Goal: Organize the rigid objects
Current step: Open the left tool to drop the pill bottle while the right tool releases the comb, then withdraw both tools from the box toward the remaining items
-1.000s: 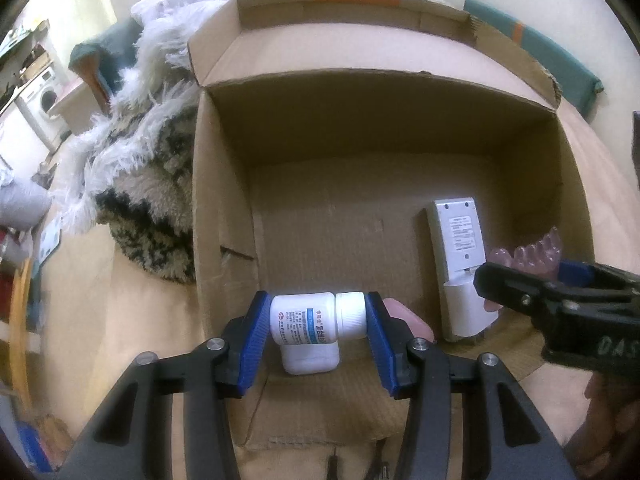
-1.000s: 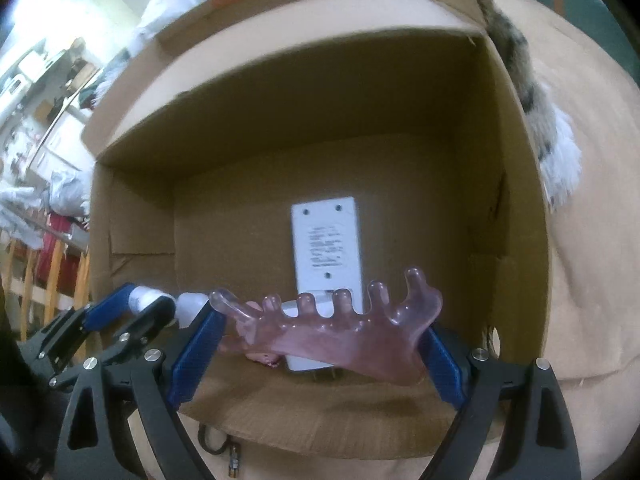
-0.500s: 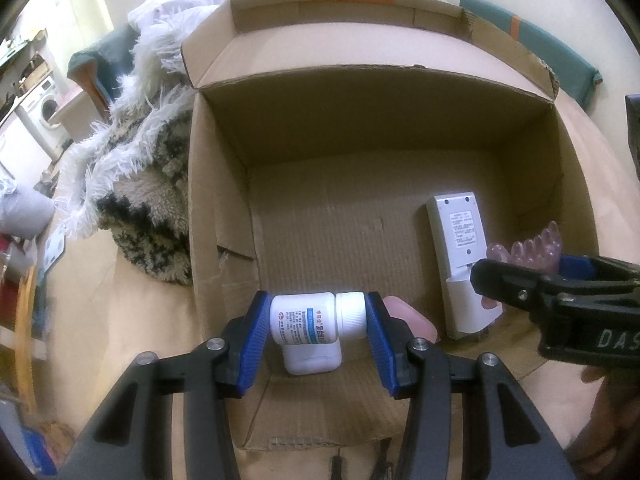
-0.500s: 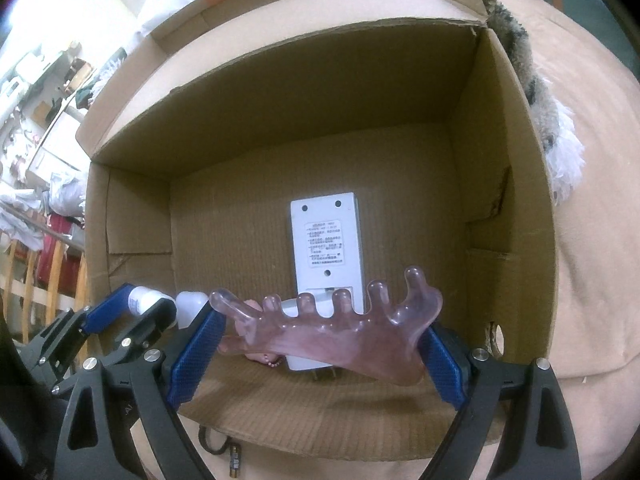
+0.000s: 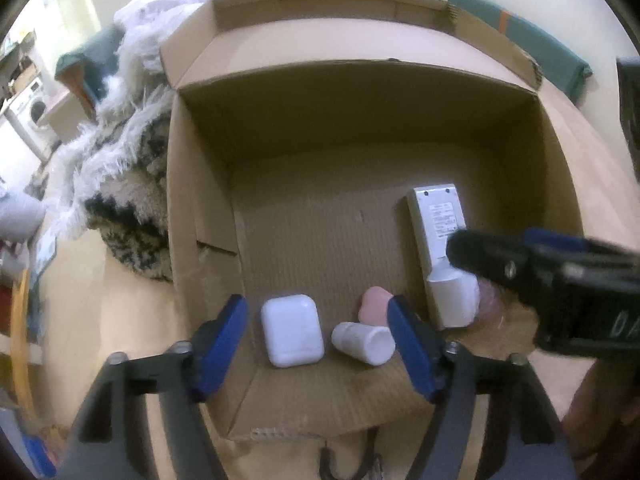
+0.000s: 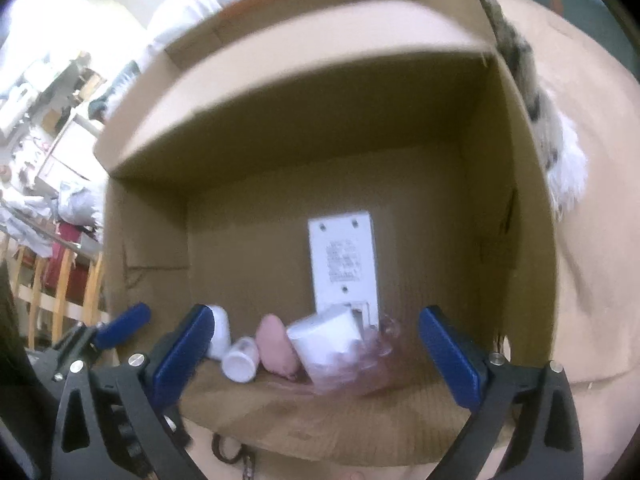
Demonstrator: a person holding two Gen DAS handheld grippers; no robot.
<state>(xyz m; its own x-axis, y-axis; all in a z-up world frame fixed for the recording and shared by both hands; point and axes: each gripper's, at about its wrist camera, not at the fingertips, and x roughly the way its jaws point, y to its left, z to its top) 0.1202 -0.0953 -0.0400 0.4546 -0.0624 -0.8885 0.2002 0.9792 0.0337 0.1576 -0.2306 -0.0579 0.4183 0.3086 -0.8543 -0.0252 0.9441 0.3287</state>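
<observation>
The left gripper was seen opening above the brown cardboard box, with nothing pressed between its blue pads. A small white plastic bottle lay on the box floor beside a white rounded case. The right gripper stood wide open; a blurred translucent pink comb lay below it.

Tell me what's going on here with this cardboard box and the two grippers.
A person is sorting small items into a cardboard box, a gripper in each hand. The left gripper is opening, and a white bottle lies on the box floor beside a white case. The right gripper is opening too; a pink translucent comb-like piece, blurred, sits below it by a white remote.
</observation>
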